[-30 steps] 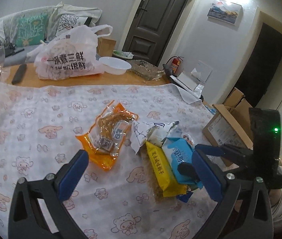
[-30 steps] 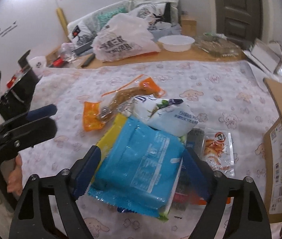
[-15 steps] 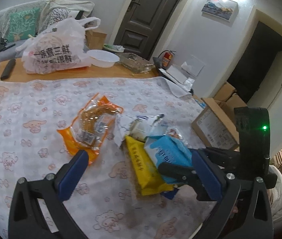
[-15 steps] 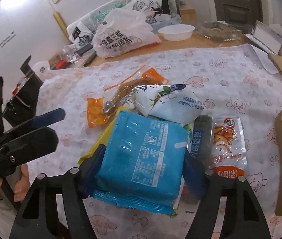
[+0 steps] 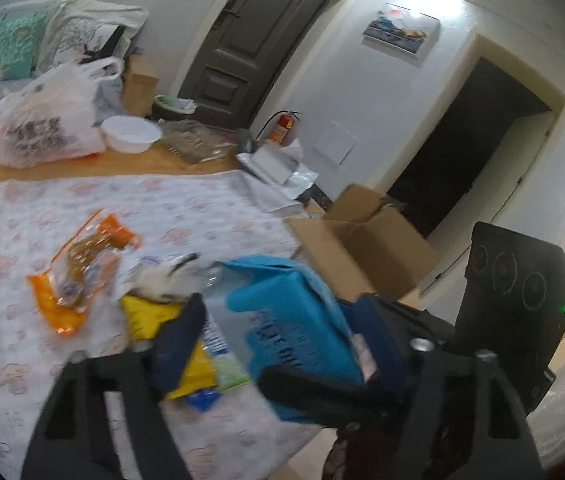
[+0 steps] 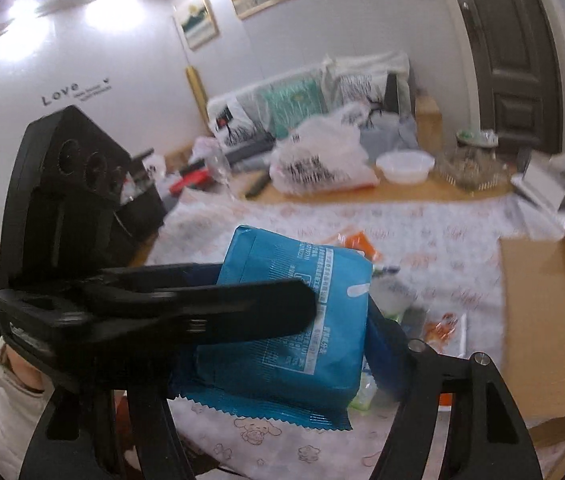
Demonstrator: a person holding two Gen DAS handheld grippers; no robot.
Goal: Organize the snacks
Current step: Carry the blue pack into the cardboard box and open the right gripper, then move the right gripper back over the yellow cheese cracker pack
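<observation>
Wall (image 6: 82, 60) beyond left tongs: "Love" legible | white bag (image 5: 46, 132) far ahead: dark print blurred, unreadable | blue snack pack (image 6: 298, 320) clamped between right tongs (image 6: 282, 344), lifted off table, print too small | left tongs (image 5: 278, 332) alongside pack, grip indeterminate.

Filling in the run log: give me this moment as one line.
right hand-held gripper: shut on blue snack packet, lifted | left hand-held gripper: at same packet, grip unclear | cardboard box: open, beside table
</observation>
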